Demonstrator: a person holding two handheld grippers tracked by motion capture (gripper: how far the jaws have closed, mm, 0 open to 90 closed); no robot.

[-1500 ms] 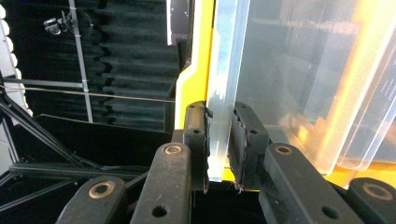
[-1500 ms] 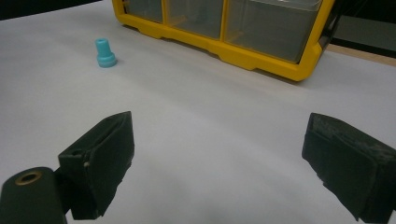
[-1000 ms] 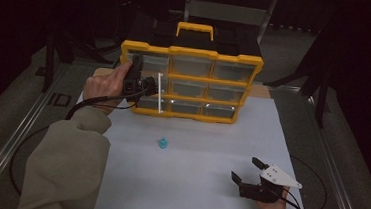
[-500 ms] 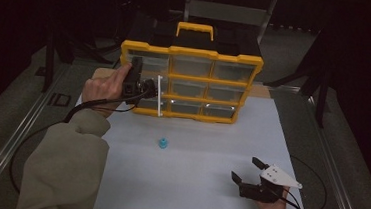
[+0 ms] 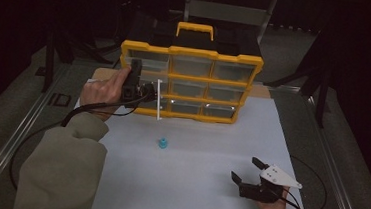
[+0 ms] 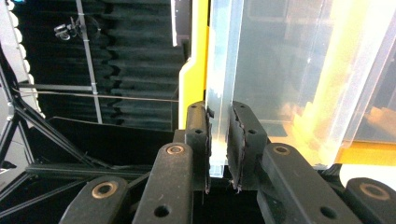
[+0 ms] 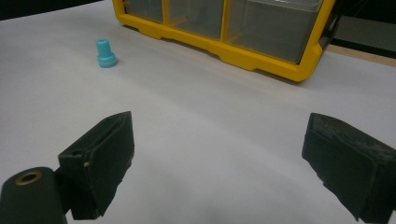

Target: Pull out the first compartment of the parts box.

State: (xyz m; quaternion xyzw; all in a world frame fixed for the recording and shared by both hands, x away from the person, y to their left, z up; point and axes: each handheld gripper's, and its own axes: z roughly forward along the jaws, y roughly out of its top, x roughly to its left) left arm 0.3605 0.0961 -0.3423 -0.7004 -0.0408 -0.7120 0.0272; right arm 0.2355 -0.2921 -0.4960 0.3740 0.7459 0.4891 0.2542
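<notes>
A yellow organizer point(image 5: 192, 55) with clear drawers stands upright at the back of the white table point(image 5: 206, 196). One clear drawer point(image 5: 159, 100) in its left column is pulled partway out. My left gripper point(image 5: 152, 93) is shut on that drawer's front lip, and in the left gripper view the clear lip point(image 6: 224, 56) is pinched between the pads of the left gripper point(image 6: 219, 140). A small teal peg point(image 5: 162, 143) stands alone on the table, apart from both grippers. My right gripper point(image 5: 244, 168) rests open at the near right with nothing between its jaws; the right gripper view shows this gripper point(image 7: 219, 149) facing the teal peg point(image 7: 105, 53).
A black case with a yellow handle point(image 5: 195, 30) sits behind the organizer. The organizer's yellow base point(image 7: 261, 60) runs across the far side of the right gripper view. Dark stands and metal rails flank the table. A cable point(image 5: 40, 138) trails off the left edge.
</notes>
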